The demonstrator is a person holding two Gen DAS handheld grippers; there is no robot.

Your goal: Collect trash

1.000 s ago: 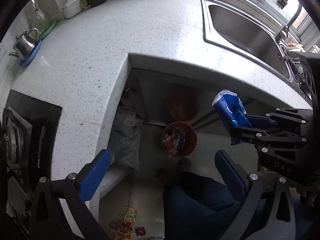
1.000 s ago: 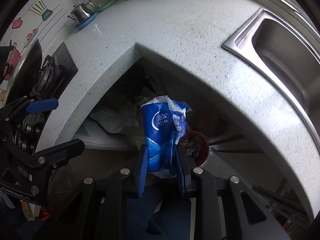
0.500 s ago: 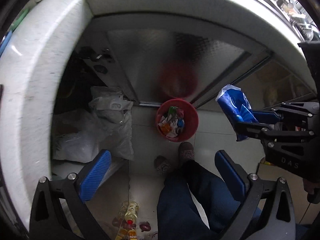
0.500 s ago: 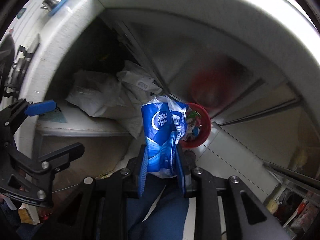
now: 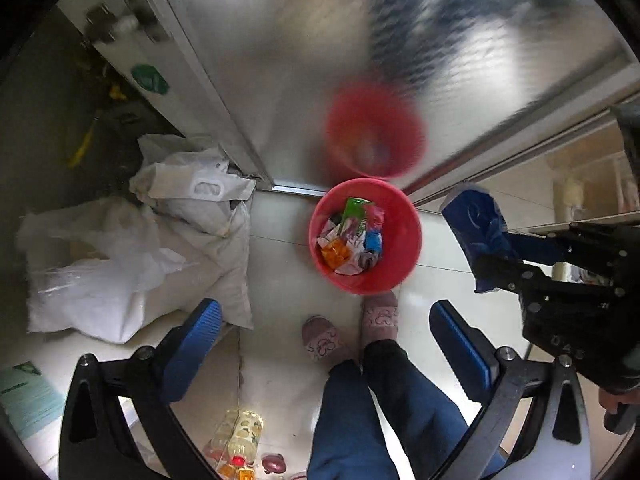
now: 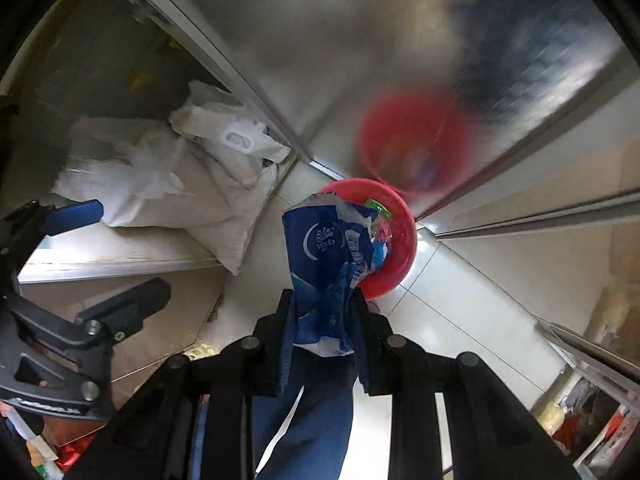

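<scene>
Bare floor tile lies between the red bin (image 5: 365,236), against the steel cabinet door (image 5: 320,60), and white bags (image 5: 160,240) leftward. The right gripper (image 6: 322,320) pinches a crumpled blue wrapper (image 6: 324,264), seemingly beside the bin's rim; the left gripper (image 5: 324,340) gapes wide, holding nothing

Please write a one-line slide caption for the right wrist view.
Right gripper holds a crumpled blue wrapper above the red trash bin on the kitchen floor.

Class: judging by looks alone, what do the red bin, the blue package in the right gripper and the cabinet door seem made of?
Red bin: probably plastic, smooth and slightly glossy.
Blue package: thin printed plastic film, crumpled and creased.
Cabinet door: likely textured metal, since it mirrors the bin blurrily.
</scene>
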